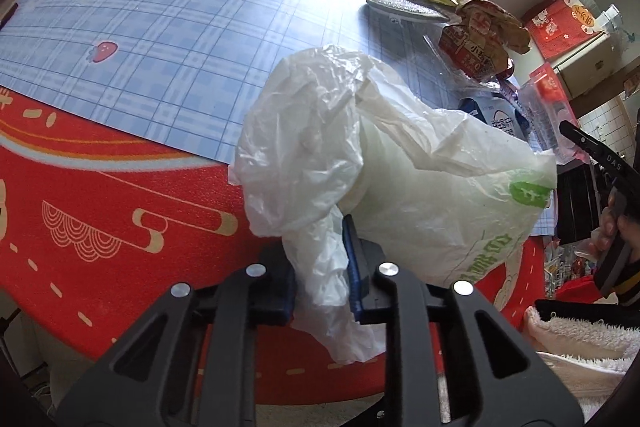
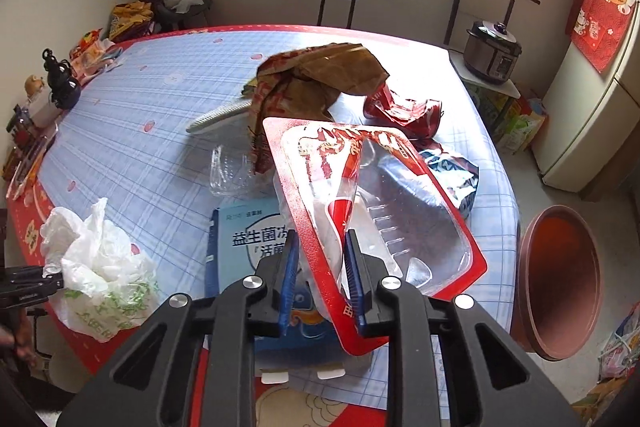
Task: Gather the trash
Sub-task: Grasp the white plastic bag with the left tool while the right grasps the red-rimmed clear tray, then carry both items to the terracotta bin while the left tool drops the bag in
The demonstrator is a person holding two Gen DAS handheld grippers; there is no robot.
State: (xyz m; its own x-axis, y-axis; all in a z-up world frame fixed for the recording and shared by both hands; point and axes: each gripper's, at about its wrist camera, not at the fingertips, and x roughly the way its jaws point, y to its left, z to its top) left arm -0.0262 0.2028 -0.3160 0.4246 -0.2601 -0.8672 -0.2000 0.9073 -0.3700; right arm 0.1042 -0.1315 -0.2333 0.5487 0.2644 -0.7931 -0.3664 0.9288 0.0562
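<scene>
A round table [image 2: 168, 147] under a blue checked cloth bears the litter. The left gripper [image 1: 320, 267] pinches a crumpled white plastic bag [image 1: 400, 163] at the near edge — the right gripper [image 2: 322, 267] clamps a red-rimmed clear plastic food tray [image 2: 400, 195].

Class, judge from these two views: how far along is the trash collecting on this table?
Done: nothing visibly binned yet. In hand: the left gripper pinches the white plastic bag; the right gripper clamps the red-rimmed clear tray. Left: brown paper bag, crushed red wrapper, blue box still lie on the table.
</scene>
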